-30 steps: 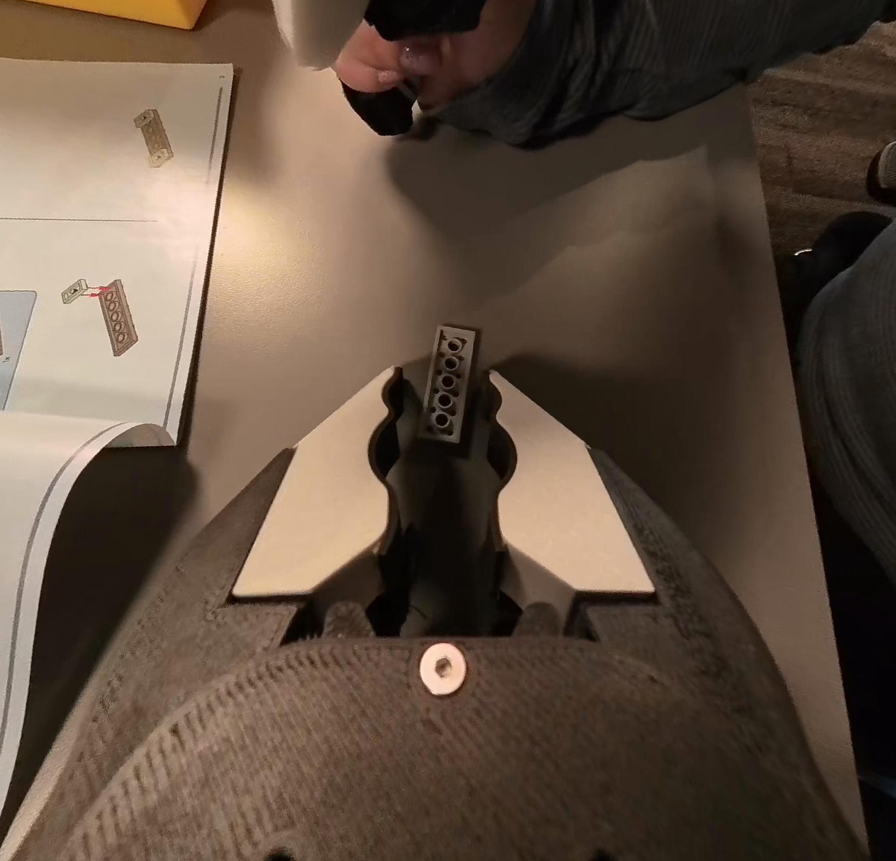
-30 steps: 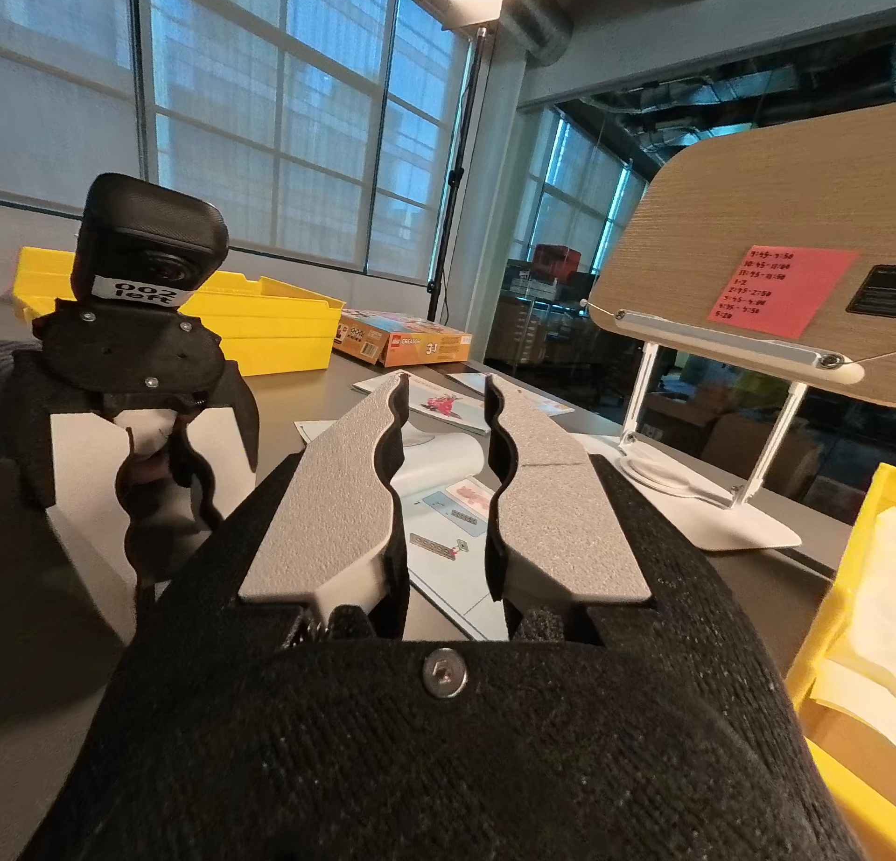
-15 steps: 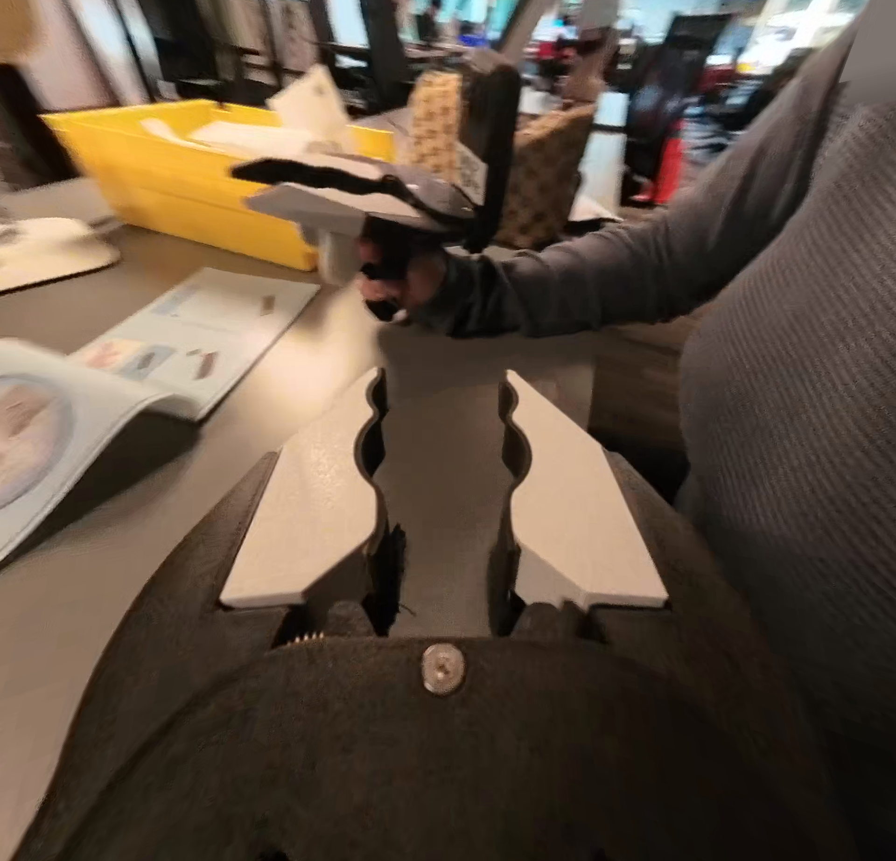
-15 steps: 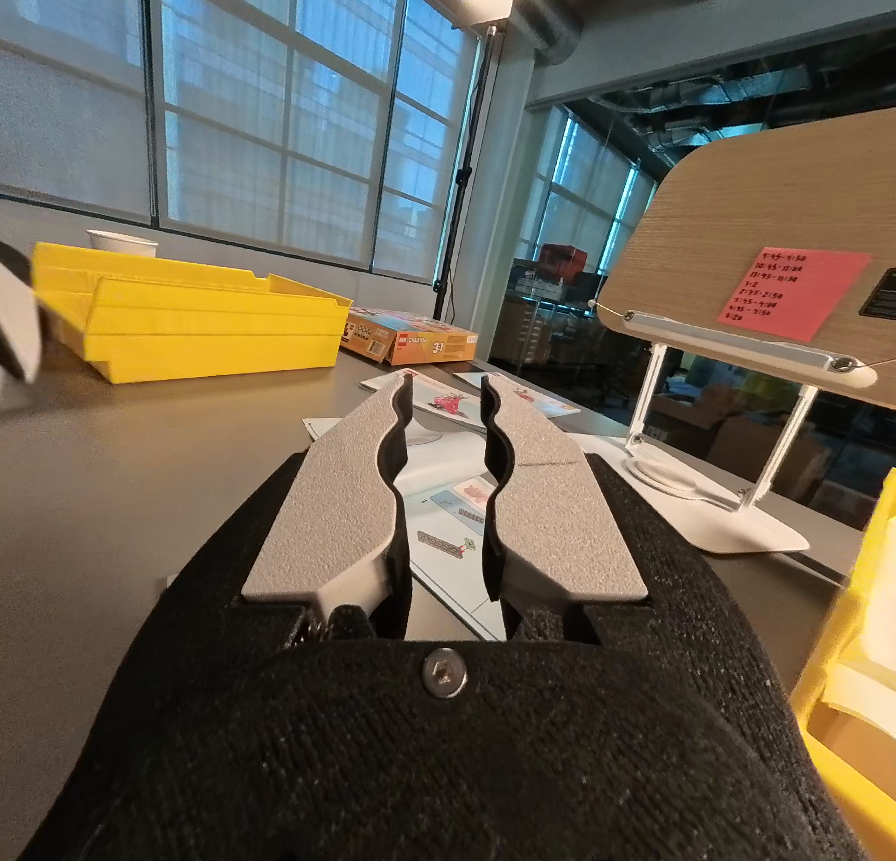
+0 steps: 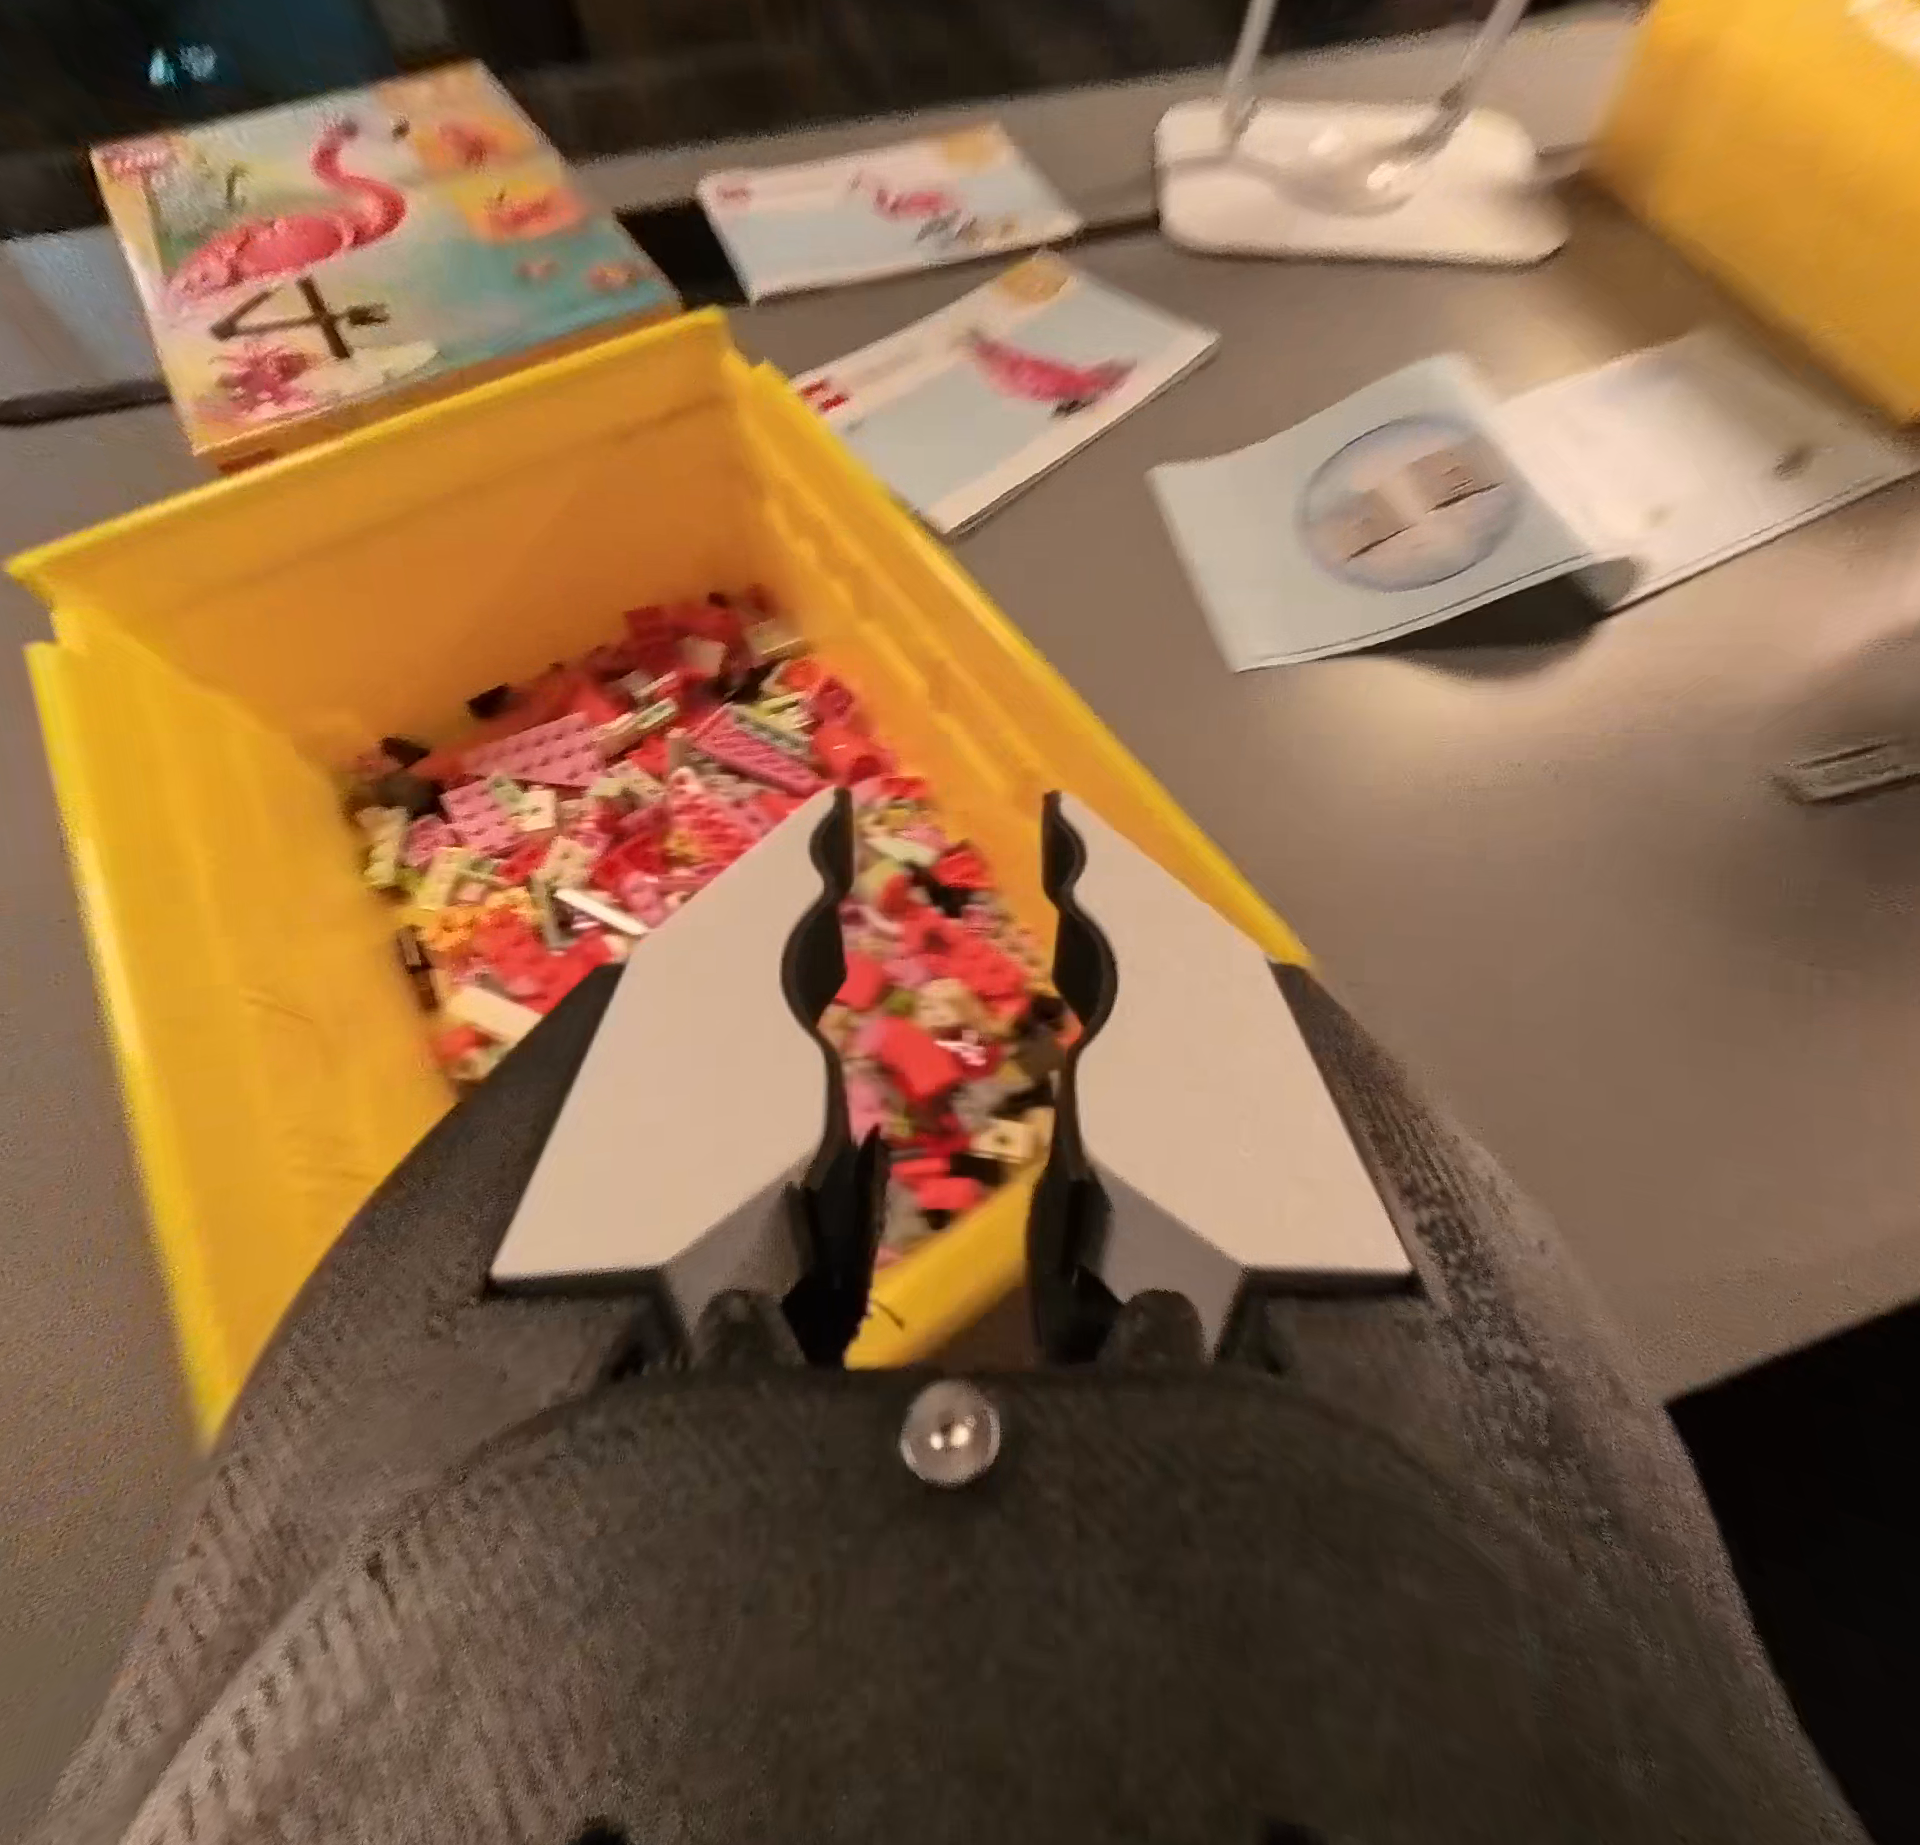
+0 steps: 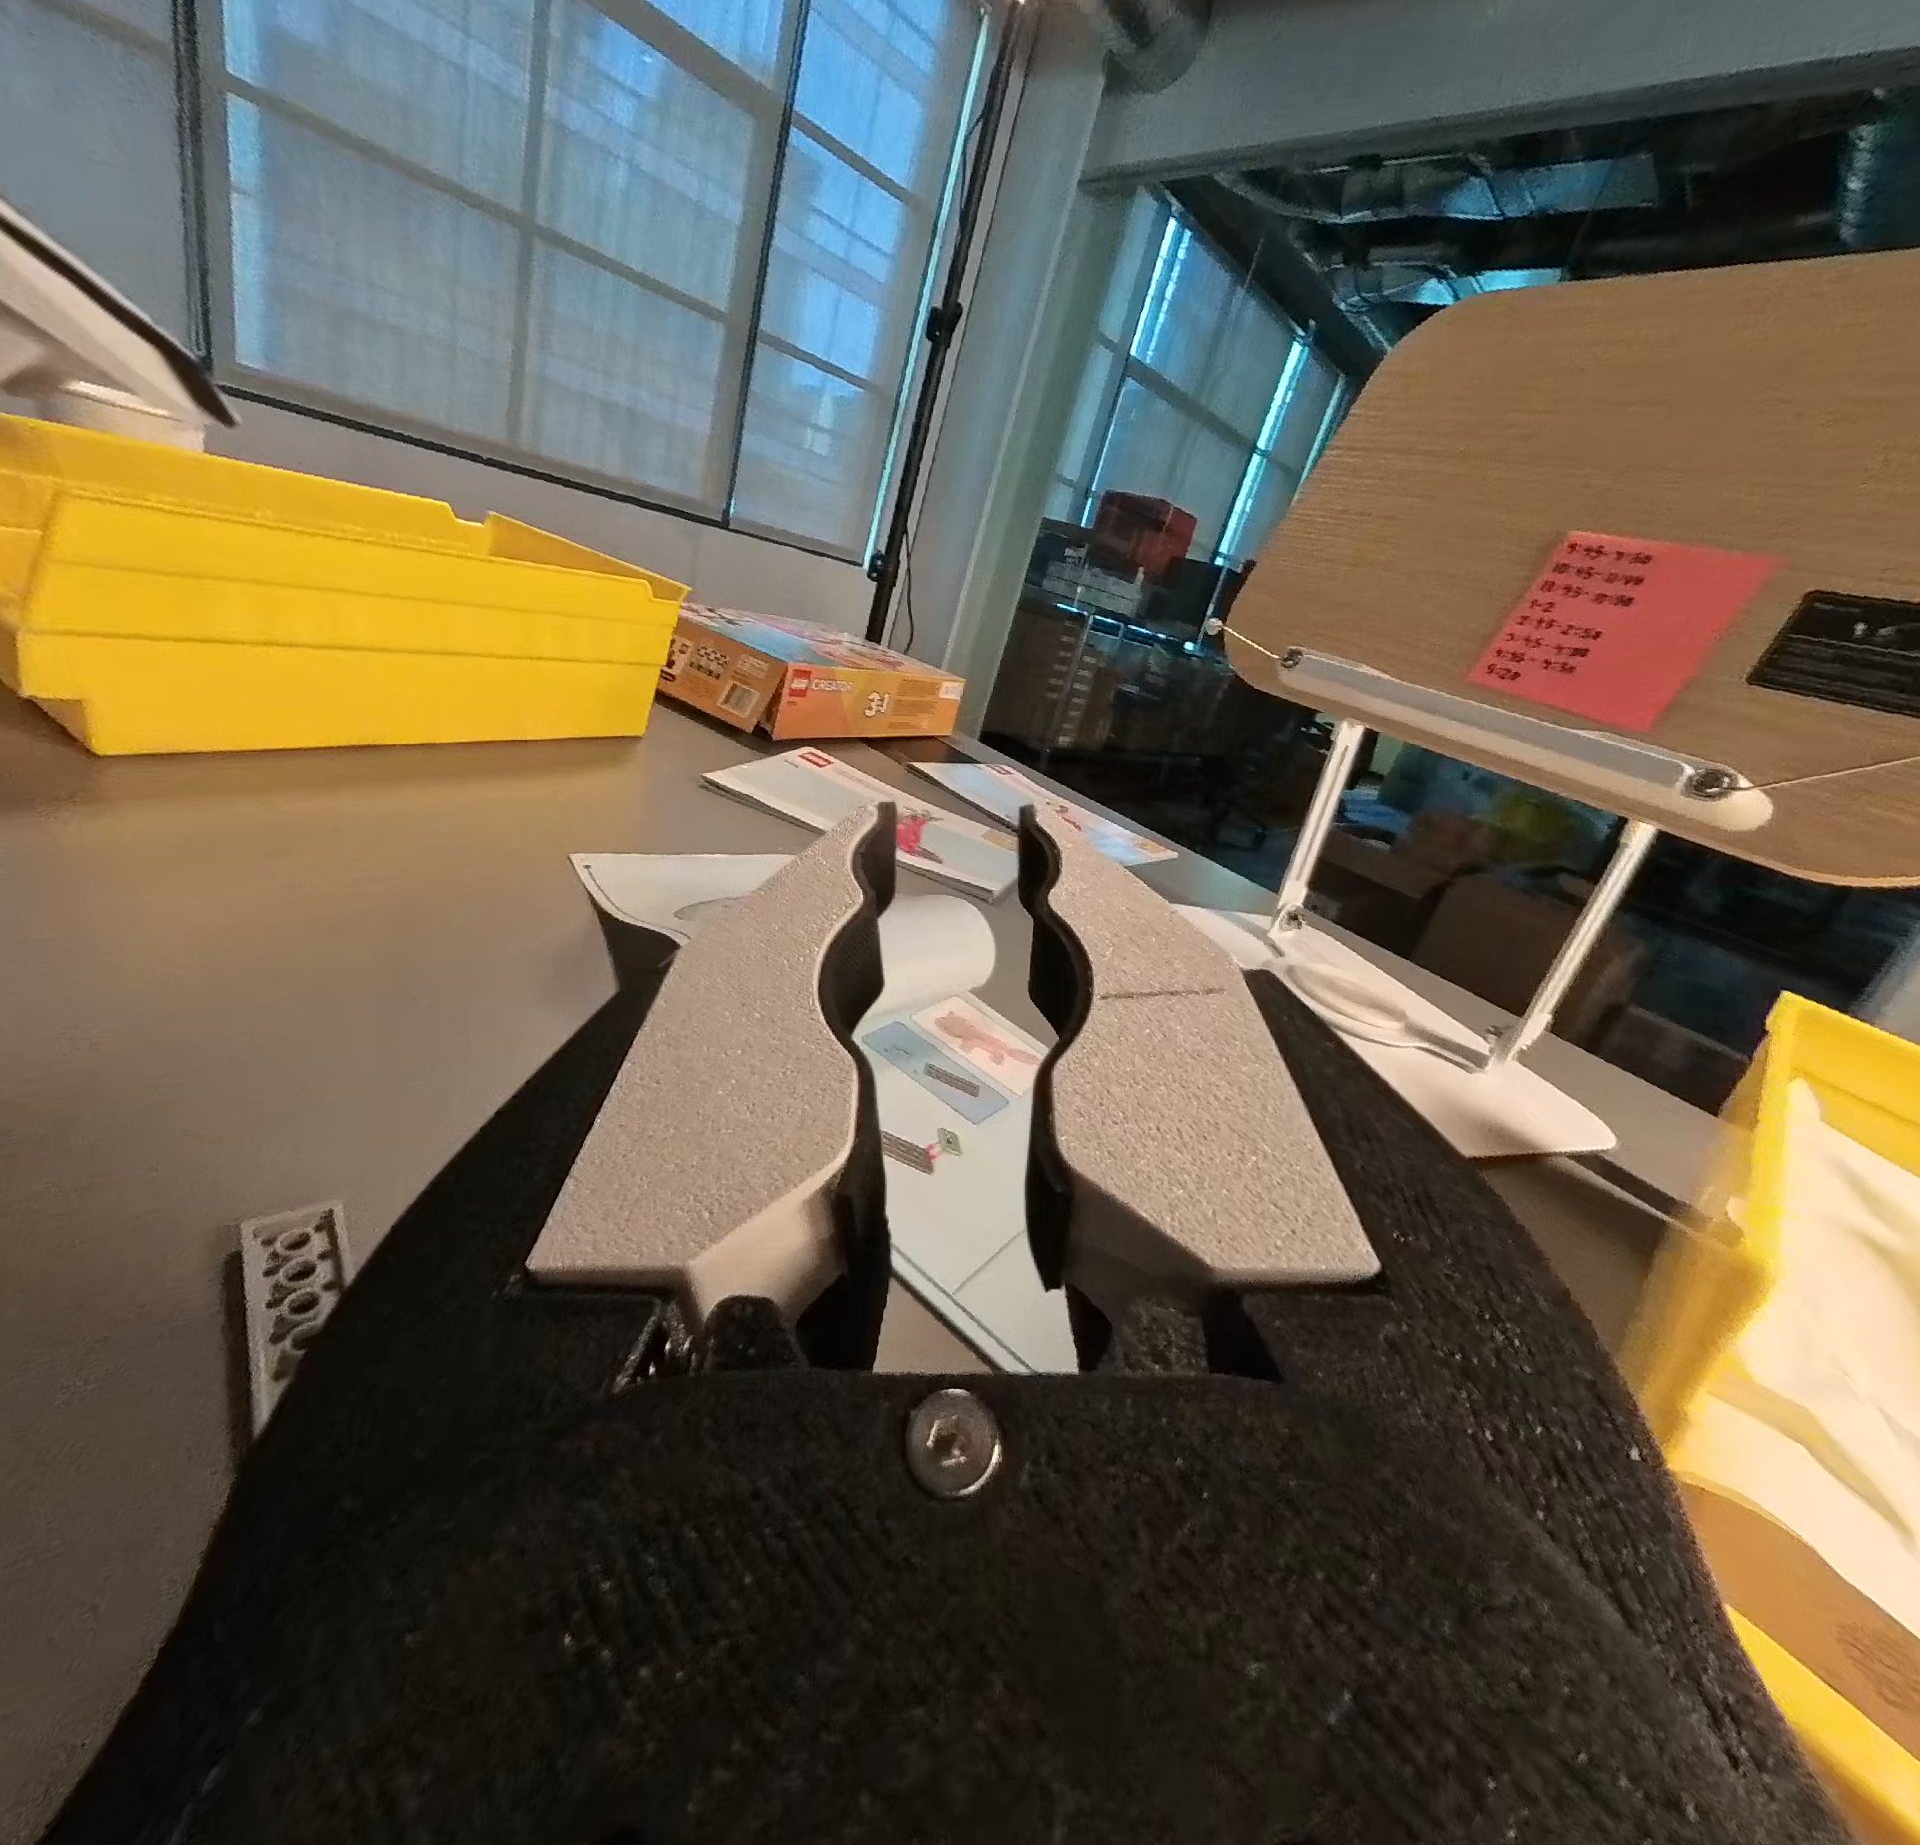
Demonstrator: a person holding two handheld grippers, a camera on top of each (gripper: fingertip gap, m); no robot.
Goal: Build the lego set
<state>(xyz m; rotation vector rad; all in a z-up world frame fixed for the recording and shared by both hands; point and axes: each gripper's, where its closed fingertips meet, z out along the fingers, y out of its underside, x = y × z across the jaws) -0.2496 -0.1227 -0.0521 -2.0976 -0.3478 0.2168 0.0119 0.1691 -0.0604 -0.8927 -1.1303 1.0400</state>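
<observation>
In my right view, a pink note (image 6: 1616, 626) with handwritten lines sits at 2 o'clock on a wooden board (image 6: 1538, 424), with a black printed plate (image 6: 1844, 642) just beside it. At 11 o'clock, an orange box (image 6: 831, 689) carries printed branding. In my left view, a flamingo box (image 5: 353, 247) at 10 o'clock bears a black marker sign.

Grey table (image 5: 1455, 964), yellow bin (image 5: 208, 912) of bricks at left, printed box (image 5: 364, 257) upper left, booklets (image 5: 987, 393) centre, white stand base (image 5: 1351, 185) upper right, grey studded plate (image 6: 291, 1286) lower left of the right wrist view.
</observation>
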